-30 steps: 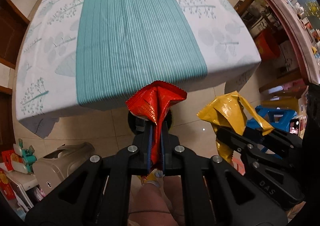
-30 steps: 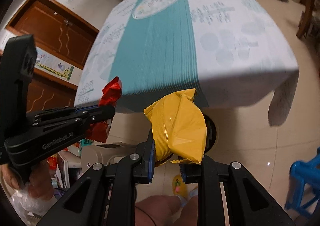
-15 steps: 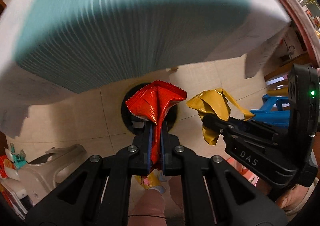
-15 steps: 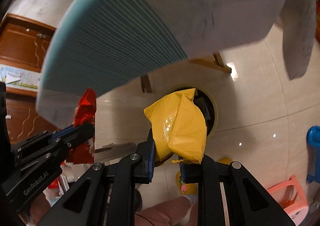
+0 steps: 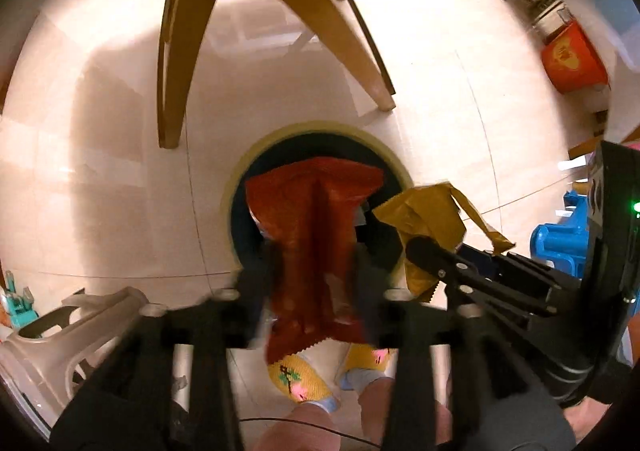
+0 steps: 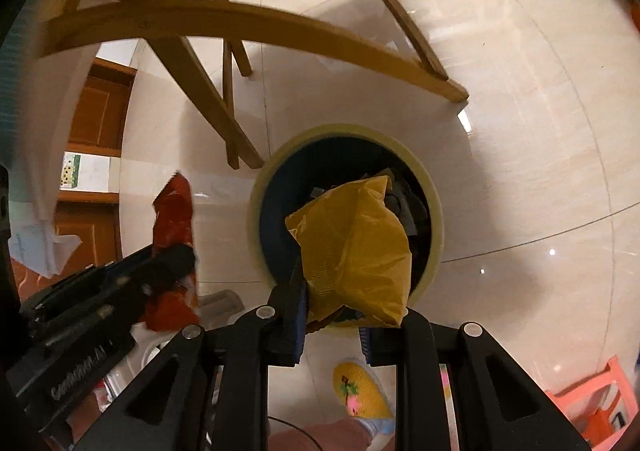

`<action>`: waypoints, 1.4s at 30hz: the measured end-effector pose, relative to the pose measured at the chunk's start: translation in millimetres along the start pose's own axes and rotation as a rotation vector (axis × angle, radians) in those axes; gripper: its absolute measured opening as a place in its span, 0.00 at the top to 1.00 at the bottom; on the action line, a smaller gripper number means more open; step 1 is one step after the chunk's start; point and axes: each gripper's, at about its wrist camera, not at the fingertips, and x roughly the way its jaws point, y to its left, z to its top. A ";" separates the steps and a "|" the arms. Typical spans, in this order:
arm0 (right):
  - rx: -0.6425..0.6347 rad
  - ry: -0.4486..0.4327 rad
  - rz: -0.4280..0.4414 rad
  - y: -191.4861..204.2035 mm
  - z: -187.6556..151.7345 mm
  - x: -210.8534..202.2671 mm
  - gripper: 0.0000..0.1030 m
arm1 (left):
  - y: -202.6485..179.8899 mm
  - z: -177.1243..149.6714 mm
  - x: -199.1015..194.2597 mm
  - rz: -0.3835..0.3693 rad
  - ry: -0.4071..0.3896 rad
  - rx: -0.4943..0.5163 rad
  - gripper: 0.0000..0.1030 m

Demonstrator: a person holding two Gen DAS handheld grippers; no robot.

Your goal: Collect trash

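Both grippers have dropped from above the tablecloth to just over the round trash bin (image 5: 240, 187), so the table's wooden legs (image 5: 176, 51) now fill the top of each view. The left gripper (image 5: 316, 271) has just been opening: its jaws stand apart, with the red wrapper (image 5: 316, 219) loose between them over the bin's mouth. The right gripper (image 6: 332, 327) has also been opening a little, the yellow wrapper (image 6: 356, 247) still between its jaws above the bin.
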 end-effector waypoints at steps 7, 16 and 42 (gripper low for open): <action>0.034 -0.015 0.004 -17.5 5.5 23.8 0.45 | 17.1 1.2 26.7 0.019 0.015 -0.044 0.33; 0.031 -0.044 0.025 -4.5 0.3 7.1 0.30 | 27.7 -6.7 3.9 0.032 -0.013 -0.081 0.33; 0.018 -0.144 0.005 91.9 -48.6 -242.5 0.29 | 10.7 -51.4 -275.2 0.019 -0.108 -0.058 0.33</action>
